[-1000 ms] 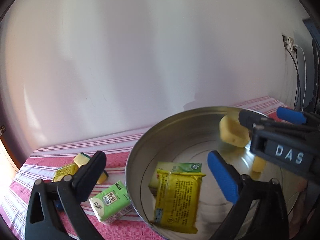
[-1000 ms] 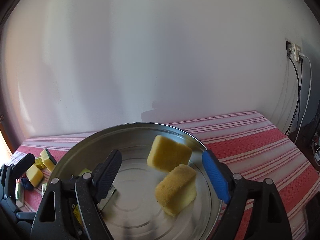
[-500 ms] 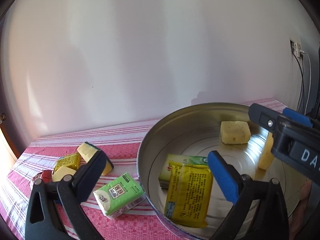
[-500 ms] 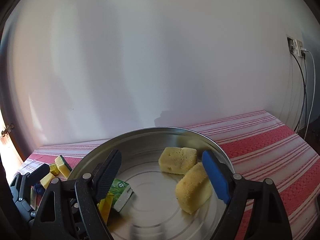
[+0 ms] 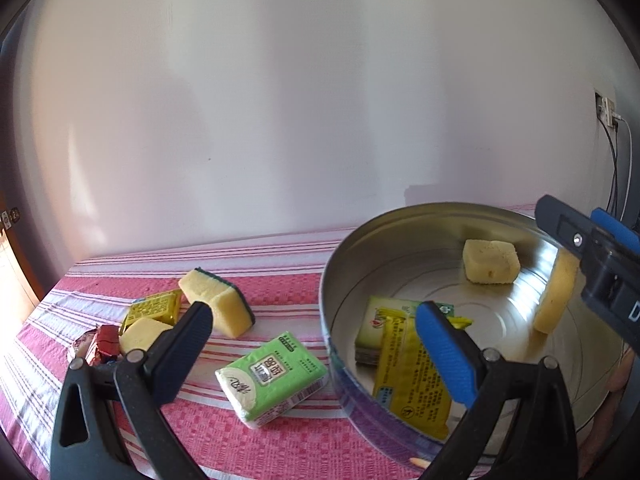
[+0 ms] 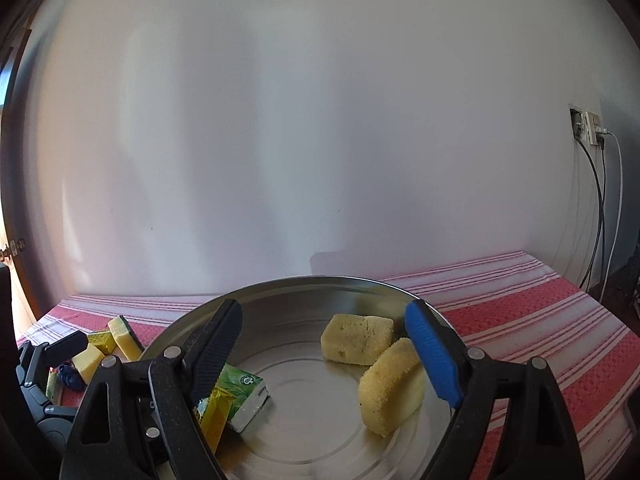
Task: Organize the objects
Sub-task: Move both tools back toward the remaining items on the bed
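A round metal pan [image 5: 348,248] stands on the red striped cloth. In it lie a yellow packet [image 5: 408,384] over a green-yellow pack [image 5: 380,320], and two yellow sponges [image 6: 356,338] [image 6: 390,388], the nearer one on its edge. My right gripper [image 6: 324,312] hangs open over the pan with nothing between its fingers. My left gripper [image 5: 312,320] is open and empty too, straddling the pan's left rim. Just left of the rim lies a green tissue pack [image 5: 272,376]. Behind it sits a yellow sponge with a green scourer [image 5: 216,304].
Further left on the cloth are a small yellow pack [image 5: 154,308], a yellow sponge cube [image 5: 140,334] and a red wrapped item [image 5: 102,344]. A white wall stands close behind the table. Cables hang from a socket [image 6: 588,128] at the right.
My left gripper has shifted left, so the loose things on the cloth now fill more of its view. The sponge seen up by the right gripper's fingers now lies on the pan's floor.
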